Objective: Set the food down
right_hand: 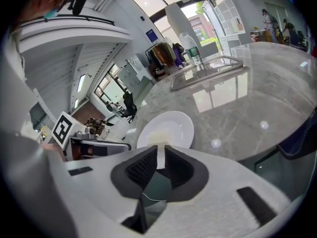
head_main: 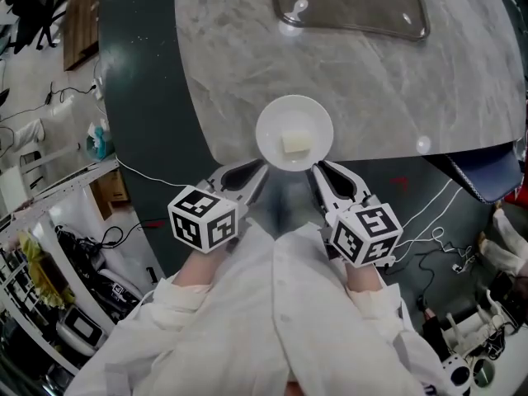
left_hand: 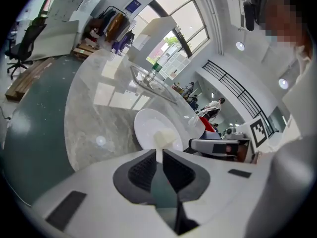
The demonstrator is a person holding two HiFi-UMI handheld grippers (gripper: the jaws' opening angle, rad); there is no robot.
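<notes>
**Two handheld grippers hold a plate of food at a table's edge**

White sleeves (head_main: 206, 304) fill the bottom of the head view, reaching forward from the person's body. Each hand carries a gripper topped by a black-and-white marker cube (head_main: 204, 219). The left gripper (head_main: 256, 172) and the right gripper (head_main: 318, 174) point forward and down, angled toward each other.

Between them sits a round white plate (head_main: 272, 126). Each gripper has its jaws closed onto the near rim, the left on the lower left and the right on the lower right. In both gripper views a thin white strip of rim is pinched between the dark ribbed pads.

A pale, squarish block of food (head_main: 297, 143) lies near the middle of the plate, clear of both grippers.

The plate is over the near edge of a round grey marble table (head_main: 371, 81), with its near part past the edge. Whether its base touches the tabletop cannot be told.

Farther back on the table, well apart from the plate, lies a clear tray (head_main: 355, 30). Dark green floor (head_main: 148, 97) surrounds the table, and white cables (head_main: 429, 213) trail across it to the right.
</notes>
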